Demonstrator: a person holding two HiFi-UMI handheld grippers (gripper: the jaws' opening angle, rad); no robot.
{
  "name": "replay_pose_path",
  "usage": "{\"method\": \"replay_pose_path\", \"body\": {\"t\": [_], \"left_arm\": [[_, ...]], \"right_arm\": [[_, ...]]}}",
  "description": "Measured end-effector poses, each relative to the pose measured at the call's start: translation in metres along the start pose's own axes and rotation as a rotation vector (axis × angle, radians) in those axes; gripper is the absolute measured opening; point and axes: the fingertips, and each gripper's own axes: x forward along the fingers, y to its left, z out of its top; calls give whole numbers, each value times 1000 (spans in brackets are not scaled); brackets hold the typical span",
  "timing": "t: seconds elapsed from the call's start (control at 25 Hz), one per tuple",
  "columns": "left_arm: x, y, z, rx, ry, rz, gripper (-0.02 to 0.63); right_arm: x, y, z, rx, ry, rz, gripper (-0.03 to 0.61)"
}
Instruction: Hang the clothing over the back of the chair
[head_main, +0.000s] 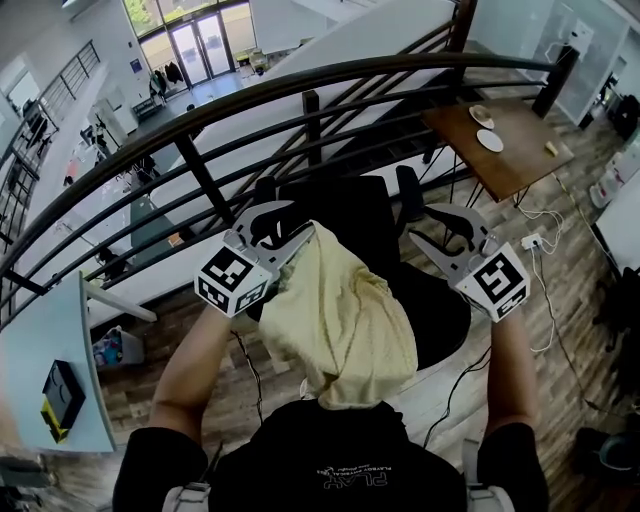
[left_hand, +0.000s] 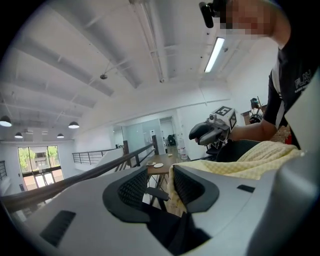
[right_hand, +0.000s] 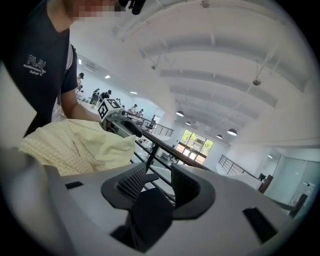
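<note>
A pale yellow garment (head_main: 340, 320) drapes over a black chair (head_main: 440, 310) back between the left gripper (head_main: 283, 235) and right gripper (head_main: 428, 230), both with fingers spread, pinching nothing.

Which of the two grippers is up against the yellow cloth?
The left gripper: the yellow cloth lies against its fingers, whereas the right gripper stands clear of it.

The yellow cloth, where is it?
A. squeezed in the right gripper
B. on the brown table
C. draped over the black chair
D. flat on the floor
C: the yellow cloth lies draped over the black chair and hangs down from it.
</note>
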Motion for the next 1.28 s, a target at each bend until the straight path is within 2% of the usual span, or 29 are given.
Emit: {"method": "replay_pose_path", "body": {"t": [0.28, 0.4, 0.68, 0.96, 1.08, 1.28], "left_arm": [[1, -10, -5, -52, 38, -82, 169], [-2, -13, -10, -48, 52, -89, 169], [-7, -11, -8, -31, 47, -68, 167], [-6, -12, 10, -5, -3, -38, 152], [-8, -15, 20, 14, -33, -21, 134], [-18, -17, 38, 68, -89, 58, 39]], "right_arm": [[0, 2, 12, -31, -19, -21, 169], [1, 5, 14, -24, -20, -25, 169], [4, 6, 24, -63, -28, -46, 156], [1, 4, 36, -97, -45, -80, 138], [-6, -2, 46, -136, -63, -128, 126], [-25, -9, 66, -144, -133, -199, 67]]}}
